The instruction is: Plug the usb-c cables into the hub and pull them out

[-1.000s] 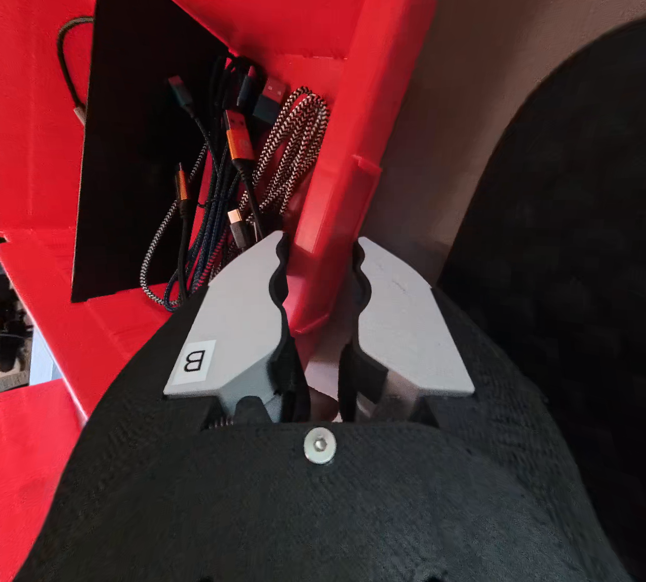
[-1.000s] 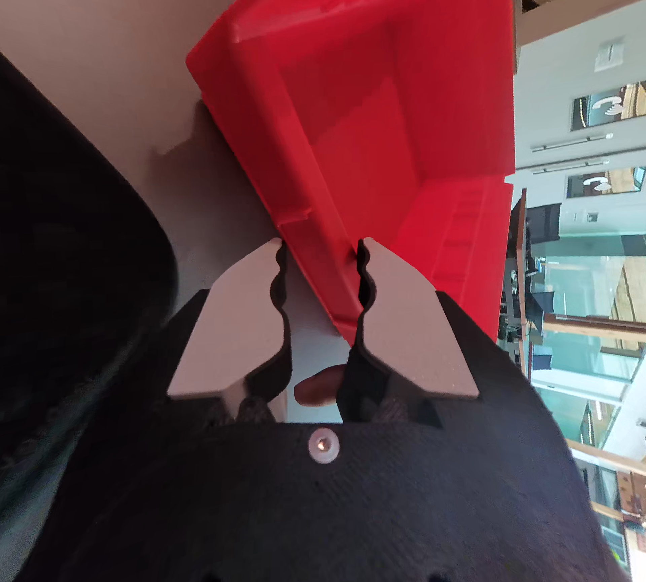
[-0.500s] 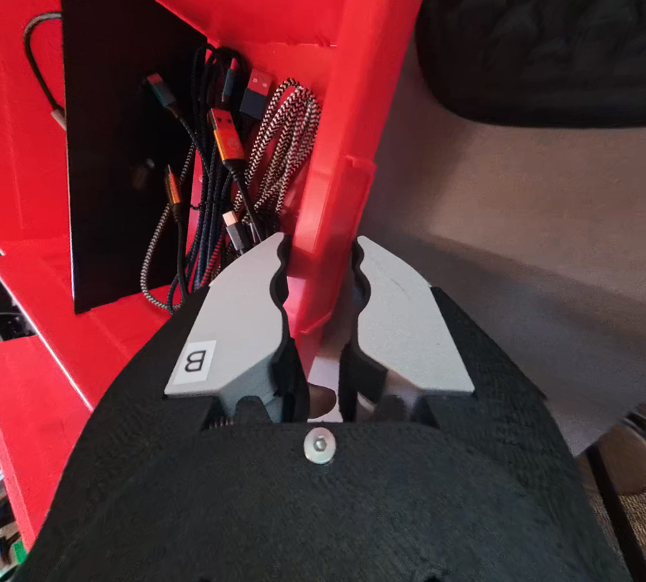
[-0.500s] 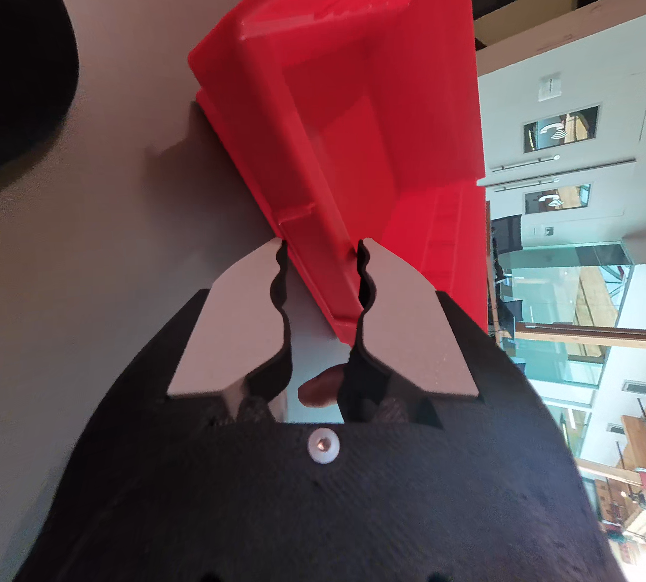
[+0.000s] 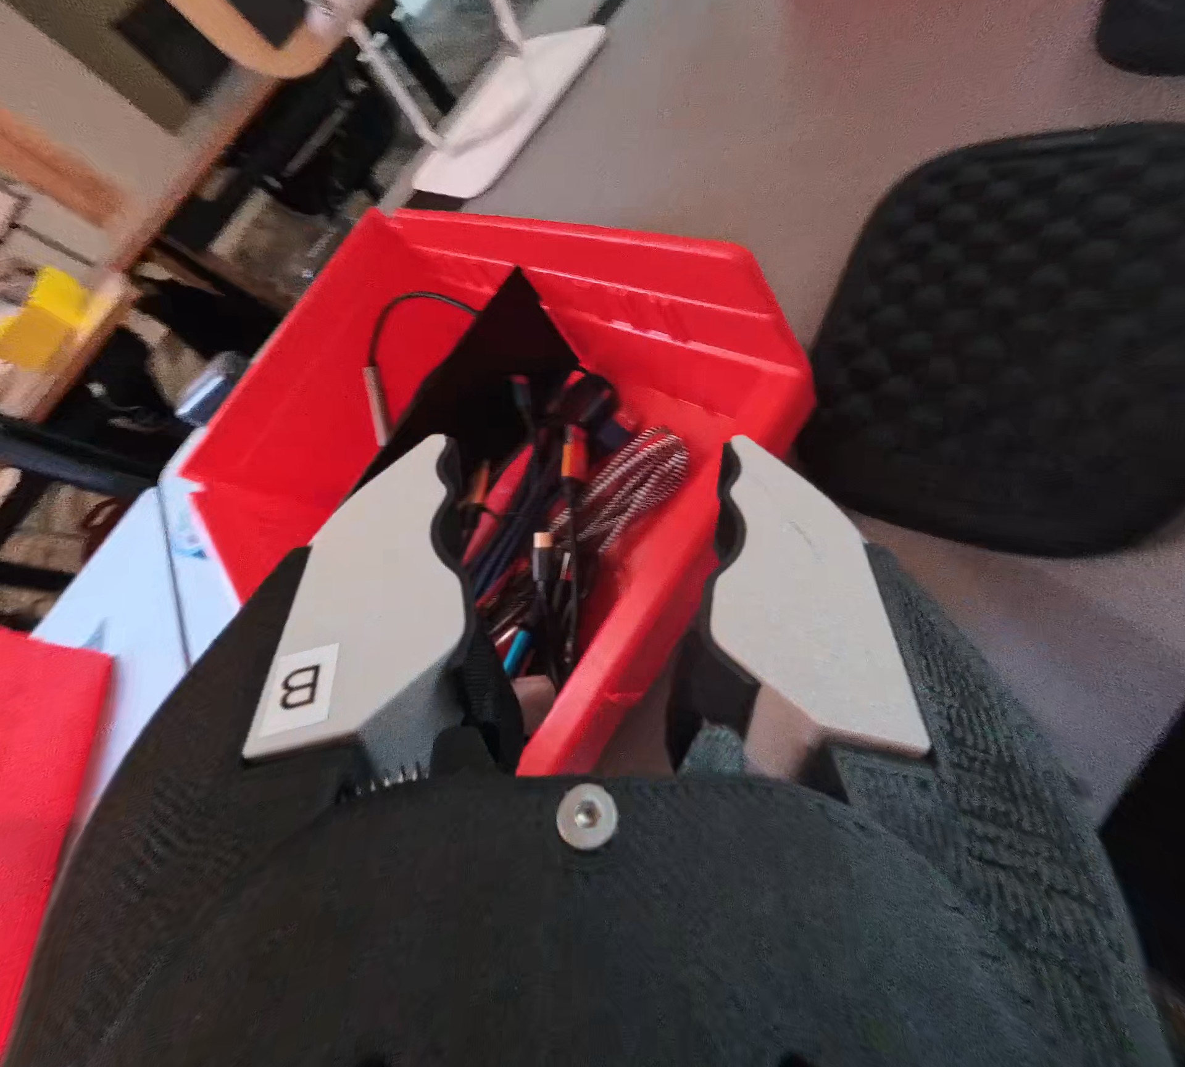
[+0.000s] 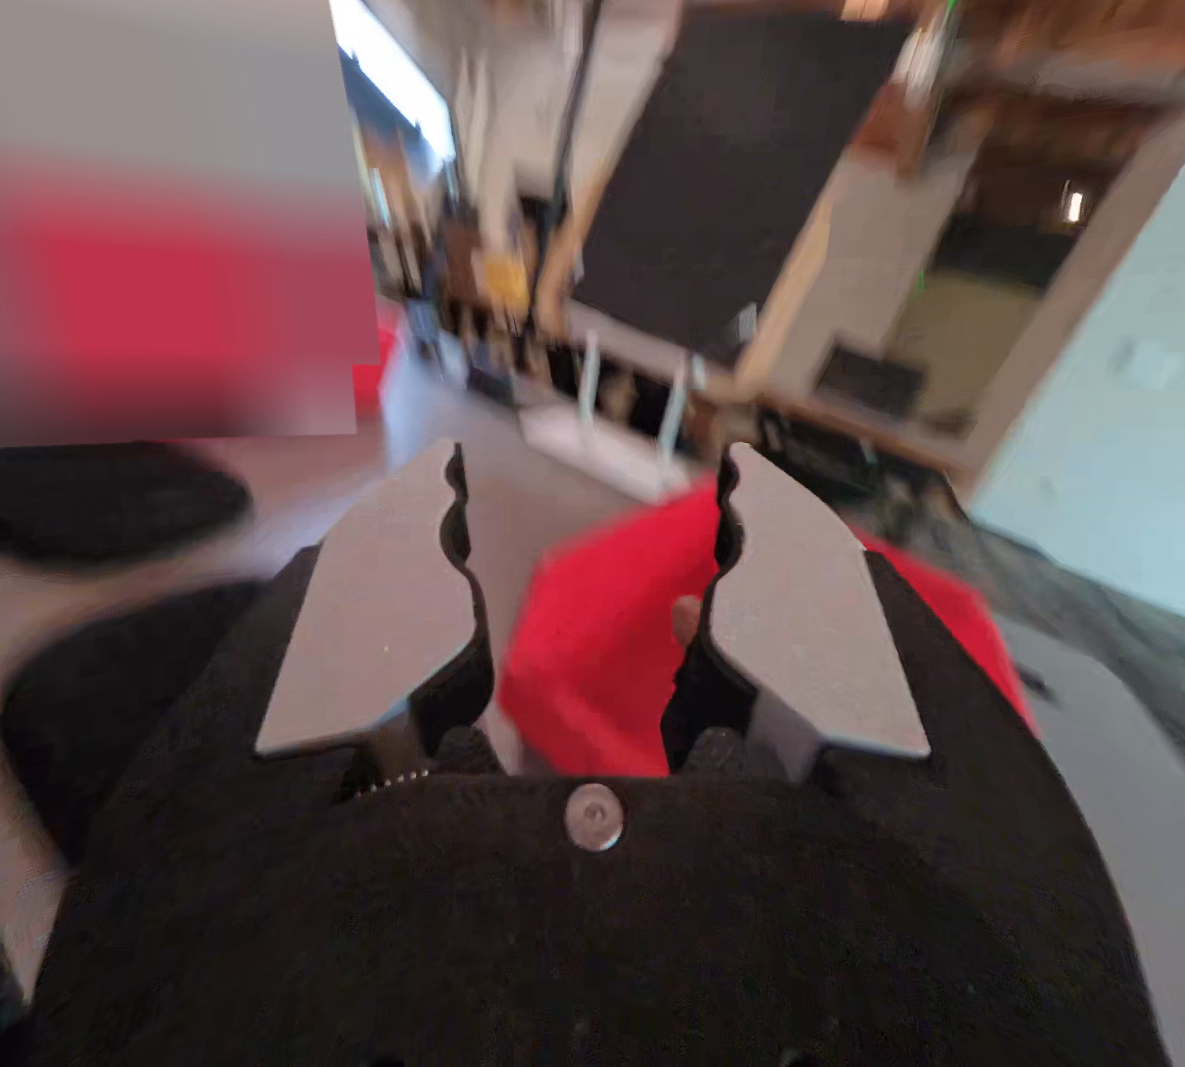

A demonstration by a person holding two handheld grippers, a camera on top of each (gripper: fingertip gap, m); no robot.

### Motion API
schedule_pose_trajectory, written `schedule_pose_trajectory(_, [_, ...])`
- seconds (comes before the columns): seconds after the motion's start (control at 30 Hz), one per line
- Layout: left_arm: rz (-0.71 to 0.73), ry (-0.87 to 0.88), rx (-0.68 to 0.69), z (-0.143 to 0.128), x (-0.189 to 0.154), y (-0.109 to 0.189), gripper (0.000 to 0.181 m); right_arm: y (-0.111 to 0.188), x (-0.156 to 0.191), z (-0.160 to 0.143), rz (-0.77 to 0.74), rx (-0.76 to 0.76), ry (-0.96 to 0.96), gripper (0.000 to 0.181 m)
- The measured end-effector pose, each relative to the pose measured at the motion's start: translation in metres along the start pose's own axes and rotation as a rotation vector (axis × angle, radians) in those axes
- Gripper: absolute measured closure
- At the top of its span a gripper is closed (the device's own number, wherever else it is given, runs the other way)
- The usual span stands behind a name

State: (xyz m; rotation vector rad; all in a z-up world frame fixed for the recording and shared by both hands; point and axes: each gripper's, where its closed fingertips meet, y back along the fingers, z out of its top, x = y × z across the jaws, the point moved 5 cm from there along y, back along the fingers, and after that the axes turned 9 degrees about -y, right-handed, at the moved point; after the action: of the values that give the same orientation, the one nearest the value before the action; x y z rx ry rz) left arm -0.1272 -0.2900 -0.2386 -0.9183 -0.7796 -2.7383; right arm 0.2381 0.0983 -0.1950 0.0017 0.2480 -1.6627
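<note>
In the left wrist view a red bin (image 5: 680, 292) stands on the grey table and holds a tangle of braided usb cables (image 5: 577, 497) beside a black divider panel (image 5: 500, 350). My left gripper (image 5: 587, 453) is open, its jaws wide apart, with the bin's near wall between them and untouched. A thin dark cable with a metal plug (image 5: 378, 395) hangs left of the divider. In the blurred right wrist view my right gripper (image 6: 593, 459) is open above an empty red bin (image 6: 596, 626). No hub shows.
A black textured pad (image 5: 1026, 331) lies right of the cable bin, another dark pad (image 6: 115, 497) at the left of the right wrist view. A white stand base (image 5: 513, 106) sits at the far table edge. Another red bin (image 5: 38, 780) is at the left.
Both grippers have opened and let go of the red bin walls that they were gripping. Both cameras have swung up from a steep downward look to a flatter view of table and room.
</note>
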Motion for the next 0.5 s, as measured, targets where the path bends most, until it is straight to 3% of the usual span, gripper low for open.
schedule_pose_trajectory(0.07, [0.118,0.103,0.041,0.003,0.016,0.005,0.106,0.005,0.007,0.033,0.101,-0.333,-0.180,0.088])
schedule_pose_trajectory(0.13, [0.169,0.244,0.090,0.007,0.027,0.005,0.102,0.000,0.013,0.046,0.193,-0.453,-0.333,0.063])
schedule_pose_trajectory(0.2, [0.176,0.302,0.094,0.012,0.033,0.002,0.097,-0.017,0.028,0.043,0.263,-0.407,-0.368,0.047])
schedule_pose_trajectory(0.3, [0.209,0.377,-0.004,0.029,0.061,-0.003,0.102,-0.048,0.064,0.029,0.368,-0.298,-0.271,0.049])
schedule_pose_trajectory(0.37, [0.199,0.464,-0.099,0.044,0.087,-0.012,0.115,-0.068,0.087,0.021,0.449,-0.327,-0.281,0.054])
schedule_pose_trajectory(0.43, [0.171,0.494,-0.021,0.043,0.115,-0.035,0.117,-0.089,0.110,0.008,0.551,-0.343,-0.416,0.058])
schedule_pose_trajectory(0.5, [0.067,0.504,0.187,0.027,0.130,-0.068,0.119,-0.108,0.128,-0.008,0.627,-0.337,-0.556,0.062])
